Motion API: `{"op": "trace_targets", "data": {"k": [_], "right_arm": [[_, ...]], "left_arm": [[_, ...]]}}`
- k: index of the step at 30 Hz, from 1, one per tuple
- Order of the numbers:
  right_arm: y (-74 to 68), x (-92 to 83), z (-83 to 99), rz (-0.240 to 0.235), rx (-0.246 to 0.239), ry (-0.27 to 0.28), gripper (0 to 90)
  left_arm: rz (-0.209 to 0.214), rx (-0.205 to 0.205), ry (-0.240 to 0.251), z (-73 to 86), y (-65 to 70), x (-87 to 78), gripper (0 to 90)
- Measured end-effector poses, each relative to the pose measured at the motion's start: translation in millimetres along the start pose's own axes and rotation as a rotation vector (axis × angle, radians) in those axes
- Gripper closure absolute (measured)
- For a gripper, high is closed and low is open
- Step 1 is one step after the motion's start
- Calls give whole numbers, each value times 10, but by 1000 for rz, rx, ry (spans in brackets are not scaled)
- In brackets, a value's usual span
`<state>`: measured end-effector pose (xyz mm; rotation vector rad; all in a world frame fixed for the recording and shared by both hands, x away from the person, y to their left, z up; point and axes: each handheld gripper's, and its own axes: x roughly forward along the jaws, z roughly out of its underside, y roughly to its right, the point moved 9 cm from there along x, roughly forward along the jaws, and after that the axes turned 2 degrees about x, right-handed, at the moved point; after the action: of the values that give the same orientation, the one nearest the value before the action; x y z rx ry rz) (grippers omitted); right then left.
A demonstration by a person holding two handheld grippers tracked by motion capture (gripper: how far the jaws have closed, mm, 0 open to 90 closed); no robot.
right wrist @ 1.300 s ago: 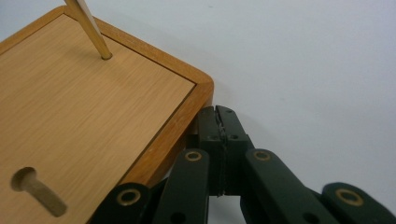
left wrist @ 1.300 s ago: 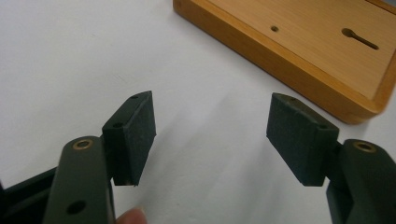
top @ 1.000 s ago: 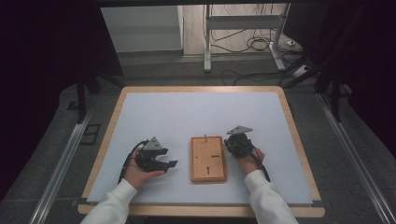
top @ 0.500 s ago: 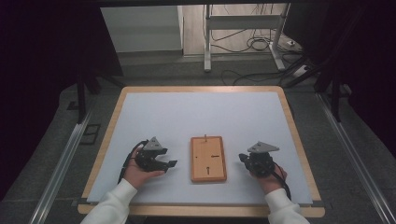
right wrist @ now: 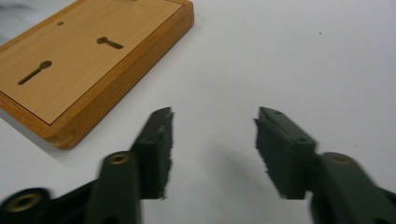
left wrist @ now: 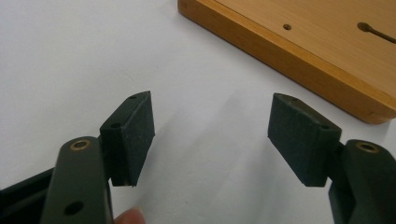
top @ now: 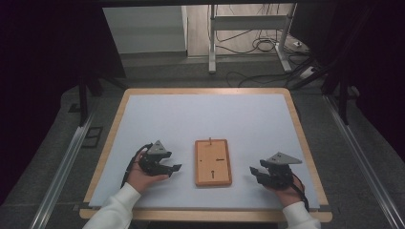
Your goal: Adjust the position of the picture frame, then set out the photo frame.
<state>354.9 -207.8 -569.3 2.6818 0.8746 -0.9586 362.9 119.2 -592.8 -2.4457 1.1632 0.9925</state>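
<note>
Between our two grippers lies the board (top: 213, 162), beyond both jaw tips (all jaws wide, empty): left gripper (left wrist: 211, 135), right gripper (right wrist: 214, 147).

obstacle: wooden board (top: 213, 162) mid-table, between both grippers | free: white mat (top: 200, 117) beyond

board (top: 213, 162) on table (top: 200, 114) | left claw (top: 173, 168) left | right claw (top: 254, 172) right

Wooden board (top: 213, 162) on white table (top: 205, 119)
</note>
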Motion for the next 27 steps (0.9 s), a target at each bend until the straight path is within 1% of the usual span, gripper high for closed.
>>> {"op": "trace_targets", "data": {"k": [1,3,5,7,9,11,12,13,14,16,17,18,19,20,21,22,23,27], "right_arm": [[2,-7,-3,0,3,5,414],[12,-16,-4,7,9,11,380],[15,-19,0,8,12,10,370],[20,-16,14,5,10,5,352],[21,-12,14,3,8,4,349],[31,6,0,-5,6,9,342],[31,6,0,-5,6,9,342],[16,21,12,-22,11,8,341],[-4,25,15,-35,8,11,341],[-41,28,8,-53,-3,17,338],[-41,28,8,-53,-3,17,338],[-75,29,-5,-60,-22,21,334],[-75,29,-5,-60,-22,21,334],[-90,25,-11,-70,-21,25,329],[-91,21,-12,-71,-21,27,328],[-88,13,-13,-69,-19,31,327],[-88,13,-13,-69,-19,31,327],[-75,-10,-24,-67,-20,42,318]], "left_arm": [[-1,-1,2,-2,-3,-1,311],[-5,-2,5,-4,-8,-2,311],[-8,1,7,-7,-10,-3,311],[-4,11,25,-31,3,-18,311],[-5,9,30,-44,6,-17,309],[-6,6,41,-115,20,-18,307],[-6,6,41,-115,20,-18,307],[-5,3,48,-156,28,-21,303],[-4,4,61,-216,35,-31,298],[-16,0,67,-278,29,-37,295],[-16,0,67,-278,29,-37,295],[-17,-5,69,-302,27,-37,295],[-17,-8,68,-322,26,-34,295],[-12,-17,68,-363,36,-20,295],[-12,-17,68,-363,36,-20,300],[3,-17,63,-414,58,7,322],[3,-17,63,-414,58,7,326],[18,-2,60,-590,88,98,321]]}}
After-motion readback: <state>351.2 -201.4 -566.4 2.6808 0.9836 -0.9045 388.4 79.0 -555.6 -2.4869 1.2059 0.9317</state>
